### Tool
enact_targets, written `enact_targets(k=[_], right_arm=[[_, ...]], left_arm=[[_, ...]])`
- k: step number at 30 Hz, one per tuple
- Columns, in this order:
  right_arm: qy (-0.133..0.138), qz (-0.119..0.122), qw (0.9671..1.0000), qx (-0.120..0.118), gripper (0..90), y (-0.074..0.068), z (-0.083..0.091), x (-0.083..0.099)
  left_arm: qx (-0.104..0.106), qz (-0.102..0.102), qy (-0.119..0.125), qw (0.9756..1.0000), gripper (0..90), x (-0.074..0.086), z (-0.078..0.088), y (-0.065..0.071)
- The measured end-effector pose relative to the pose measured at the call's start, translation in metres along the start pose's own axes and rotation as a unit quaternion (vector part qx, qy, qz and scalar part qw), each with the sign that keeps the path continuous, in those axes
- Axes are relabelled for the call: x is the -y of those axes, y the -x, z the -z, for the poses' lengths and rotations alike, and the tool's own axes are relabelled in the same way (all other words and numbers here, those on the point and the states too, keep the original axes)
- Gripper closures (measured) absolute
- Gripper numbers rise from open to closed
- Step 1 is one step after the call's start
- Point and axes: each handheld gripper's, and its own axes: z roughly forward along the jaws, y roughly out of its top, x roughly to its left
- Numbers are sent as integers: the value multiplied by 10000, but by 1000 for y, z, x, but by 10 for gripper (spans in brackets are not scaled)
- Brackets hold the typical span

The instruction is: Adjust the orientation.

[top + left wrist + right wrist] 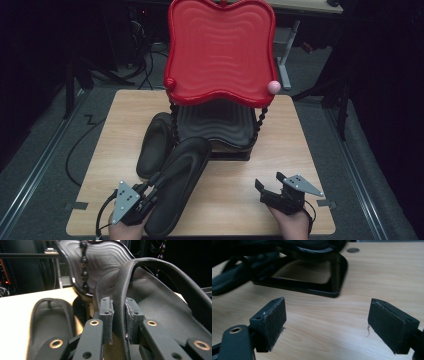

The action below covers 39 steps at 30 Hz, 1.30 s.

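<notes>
Two black slippers lie on the wooden table (pixel 285 145). The nearer slipper (pixel 182 180) runs diagonally from the front left toward the rack. My left gripper (pixel 152 182) is shut on its strap; in the left gripper view the pads of the left gripper (pixel 119 317) pinch the strap (pixel 125 277) above the sole (pixel 160 305). The second slipper (pixel 155 142) (pixel 50 320) lies flat to its left. At the front right my right gripper (pixel 269 181) (pixel 327 322) stands open above bare wood, nothing between its pads.
A two-tier rack stands at the table's back middle: a red wavy tray (pixel 220 50) on top, a black tray (pixel 215 125) (pixel 105 257) below, joined by beaded posts. Its black base frame (pixel 312 287) lies ahead of my right gripper. Dark floor and cables surround the table.
</notes>
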Motion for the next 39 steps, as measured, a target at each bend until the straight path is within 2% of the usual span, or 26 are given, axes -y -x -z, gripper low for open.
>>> enact_targets(k=[3,8,10,14,20,23,25,28,30,33,34,35,38,39], right_arm=[[116,190,9996,-144,148,-17,1,-7],[295,321,9982,-415,153,-37,-1,-21],[391,352,9970,-571,165,-47,-2,-28],[524,494,9942,-800,185,-66,-5,-38],[643,614,9911,-989,208,-87,-11,-49],[700,632,9900,-1051,214,-94,-16,-53],[717,665,9893,-1084,223,-99,-21,-55],[704,672,9887,-1139,246,-107,-31,-58],[679,720,9884,-1153,292,-111,-37,-59],[682,881,9883,-1044,393,-116,-45,-59],[675,918,9884,-1006,423,-117,-48,-60],[690,962,9879,-997,471,-117,-51,-60],[751,1182,9862,-885,657,-116,-57,-64],[732,1215,9862,-856,682,-116,-60,-65]], left_arm=[[14,16,34,10000,785,-2,-16,6],[-59,-100,110,9999,785,-7,-37,14],[-88,-75,127,9999,785,-11,-46,16],[-220,-180,122,9995,785,-16,-62,20],[-364,-288,142,9988,785,-18,-82,26],[-464,-297,126,9984,785,-19,-91,29],[-485,-233,132,9985,784,-19,-96,30],[-593,-341,170,9975,785,-19,-102,31],[-642,-343,171,9972,785,-20,-104,30],[-649,-217,189,9975,785,-20,-106,28],[-698,-267,233,9969,785,-22,-107,26],[-696,-218,182,9972,785,-22,-108,26],[-751,-250,203,9967,777,-26,-112,21],[-759,-249,199,9966,775,-27,-115,20]])
